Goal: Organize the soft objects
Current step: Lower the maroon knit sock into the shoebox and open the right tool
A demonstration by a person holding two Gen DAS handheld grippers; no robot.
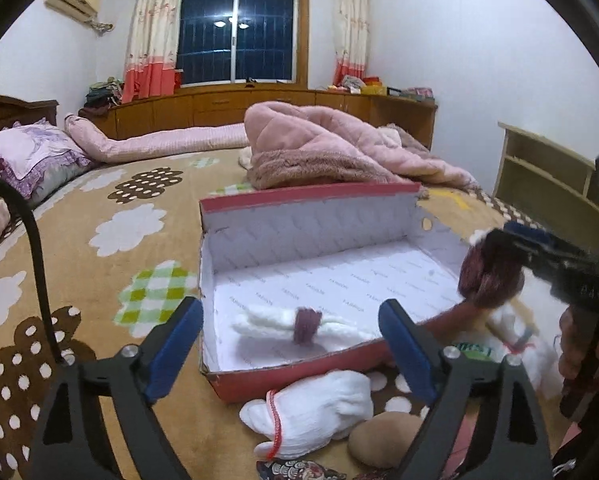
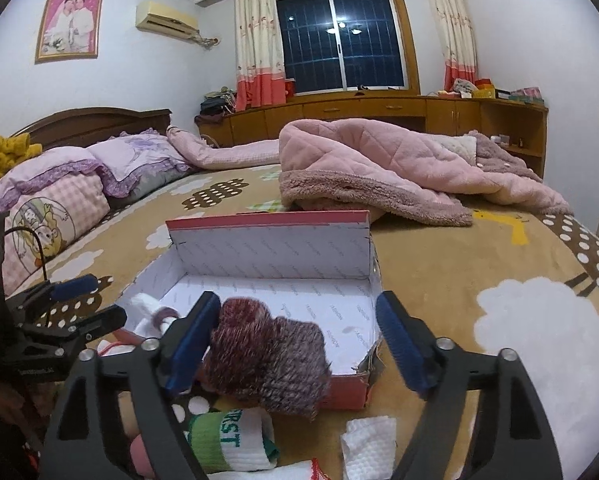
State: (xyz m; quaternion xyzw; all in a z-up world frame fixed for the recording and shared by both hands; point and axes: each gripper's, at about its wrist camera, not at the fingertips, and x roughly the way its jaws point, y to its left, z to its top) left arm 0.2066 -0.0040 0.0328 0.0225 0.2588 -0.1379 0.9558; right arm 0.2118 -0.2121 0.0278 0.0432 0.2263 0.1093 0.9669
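An open red shoebox (image 1: pixel 295 376) with a white inside lies on the bed; it also shows in the right wrist view (image 2: pixel 267 218). A white rolled cloth with a purple band (image 1: pixel 303 324) lies inside it. My left gripper (image 1: pixel 291 344) is open and empty, just in front of the box's near wall. My right gripper (image 2: pixel 299 336) is open; a maroon knit piece (image 2: pixel 267 360) rests against its left finger (image 2: pixel 191 340) above the box's near corner. In the left wrist view that maroon piece (image 1: pixel 489 272) hangs at the box's right side.
White gloves with a red string (image 1: pixel 315 412) and a tan soft item (image 1: pixel 383 432) lie before the box. A green-and-white sock (image 2: pixel 227 440) and white cloth (image 2: pixel 369 448) lie near the right gripper. A pink quilt (image 2: pixel 379 168) is heaped behind the box, pillows (image 2: pixel 71 184) at left.
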